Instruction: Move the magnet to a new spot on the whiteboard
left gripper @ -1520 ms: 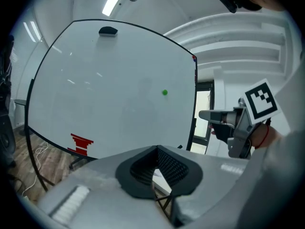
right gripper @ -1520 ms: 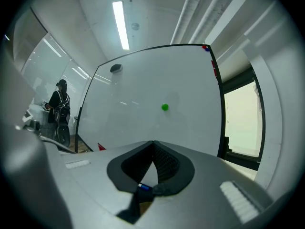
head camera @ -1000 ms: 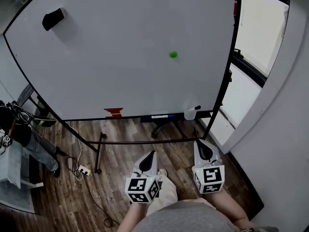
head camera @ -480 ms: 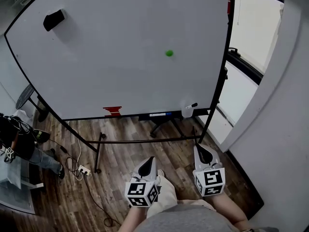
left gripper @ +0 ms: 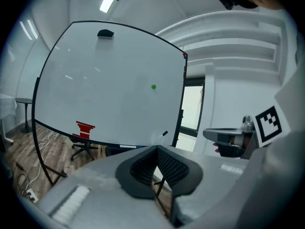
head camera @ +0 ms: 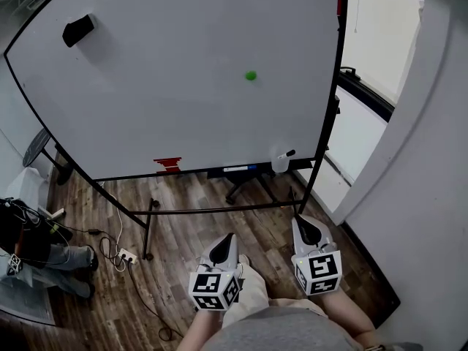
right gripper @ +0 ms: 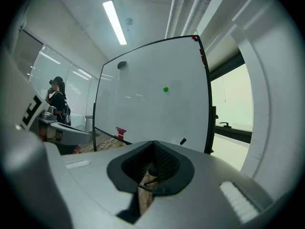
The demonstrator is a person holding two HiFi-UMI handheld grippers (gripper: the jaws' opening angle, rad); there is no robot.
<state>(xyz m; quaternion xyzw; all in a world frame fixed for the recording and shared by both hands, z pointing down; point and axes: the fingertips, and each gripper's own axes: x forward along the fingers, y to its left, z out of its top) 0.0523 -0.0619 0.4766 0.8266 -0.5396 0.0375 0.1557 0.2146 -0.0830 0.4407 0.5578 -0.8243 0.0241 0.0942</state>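
Nearest me, the left gripper and right gripper hang low over the wooden floor, well short of the whiteboard. Each gripper's own view shows its fingers pressed together with nothing between them. Only the head view shows the power strip on the floor. The green magnet sits on the board's right half, well apart from the black eraser at upper left. A red patch at the bottom edge may be a sticker. Only the gripper views show the ceiling light.
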